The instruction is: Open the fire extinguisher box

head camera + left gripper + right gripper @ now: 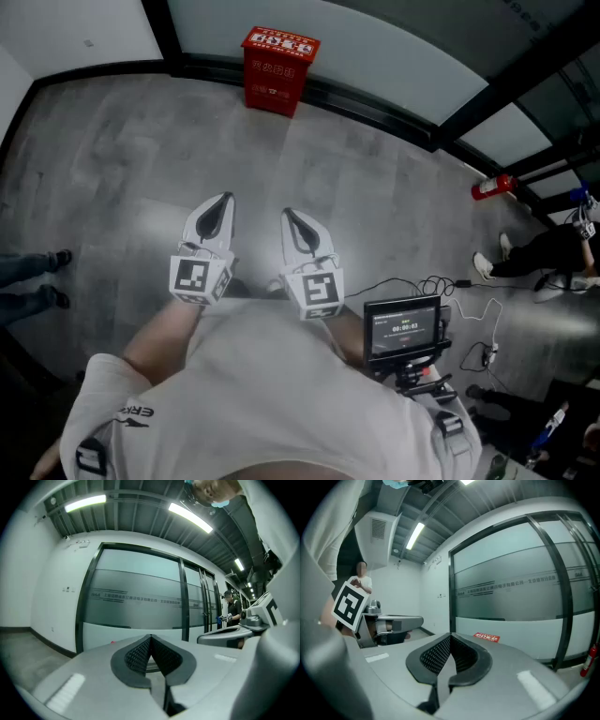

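Floor (141, 159) of grey boards, bounded by a frosted glass partition (394, 66). Red rectangular fire extinguisher box (279, 70) stands at the partition's foot, well apart from both claws. Left claw (224, 199) and right claw (288, 215) are held side by side, each clenched on nothing.

The right gripper (450, 641) fills the foreground, its two dark ribbed jaws pressed together with nothing between them. Just past the jaw tips, the red top of a fire extinguisher box (486, 637) shows against a frosted glass wall (511, 597). The left gripper (417, 619) sits at the left, and a red fire extinguisher (588, 660) stands at the far right.
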`<state>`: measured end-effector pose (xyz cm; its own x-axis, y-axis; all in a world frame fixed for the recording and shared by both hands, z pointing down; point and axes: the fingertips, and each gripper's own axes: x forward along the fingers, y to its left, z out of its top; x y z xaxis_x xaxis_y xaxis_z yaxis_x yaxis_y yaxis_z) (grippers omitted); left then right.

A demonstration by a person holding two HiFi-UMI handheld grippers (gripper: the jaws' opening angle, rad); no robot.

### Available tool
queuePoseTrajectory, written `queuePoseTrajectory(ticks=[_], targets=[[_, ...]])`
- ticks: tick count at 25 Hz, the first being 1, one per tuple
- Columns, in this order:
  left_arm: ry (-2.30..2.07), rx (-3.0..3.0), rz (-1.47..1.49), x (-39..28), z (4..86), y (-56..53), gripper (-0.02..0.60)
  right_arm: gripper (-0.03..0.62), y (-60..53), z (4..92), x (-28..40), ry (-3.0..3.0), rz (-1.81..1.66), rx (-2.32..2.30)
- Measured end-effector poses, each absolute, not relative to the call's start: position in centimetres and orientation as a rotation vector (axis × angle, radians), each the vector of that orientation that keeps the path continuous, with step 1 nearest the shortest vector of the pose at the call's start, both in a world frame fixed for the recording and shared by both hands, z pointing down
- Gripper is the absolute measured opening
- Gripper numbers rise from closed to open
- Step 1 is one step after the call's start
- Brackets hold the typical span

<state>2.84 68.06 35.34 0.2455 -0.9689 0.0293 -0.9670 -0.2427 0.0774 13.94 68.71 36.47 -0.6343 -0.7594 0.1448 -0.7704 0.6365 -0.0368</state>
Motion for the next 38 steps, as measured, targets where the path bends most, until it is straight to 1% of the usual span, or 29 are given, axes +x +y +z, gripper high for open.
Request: queuePoseTrajectory(ticks=[7,18,25,31,38], targets=[[-1.885,2.411,-0.039,0.4,36.6,61.0,0.002,0.014,61.8,38.0,11.9,-2.725,0.158,1.284],[-1.787,2.48,-0.012,-7.7,37.4,44.7,0.002,0.014,46.3,38.5,5.2,-2.611,0.144,1.404],[-1.717,2.546,-0.013,-11.1,37.6,36.8,0.002,0.014,38.6,38.9,1.6,-2.549,0.12,1.472],[-1.696,2.547,-0.007,-12.1,38.2,31.1,0.002,0.014,32.9,39.5,0.8,-2.529,0.118,1.485],[-1.703,2.53,0.051,-11.4,39.3,21.9,0.002,0.014,23.4,40.6,1.8,-2.537,0.158,1.467]])
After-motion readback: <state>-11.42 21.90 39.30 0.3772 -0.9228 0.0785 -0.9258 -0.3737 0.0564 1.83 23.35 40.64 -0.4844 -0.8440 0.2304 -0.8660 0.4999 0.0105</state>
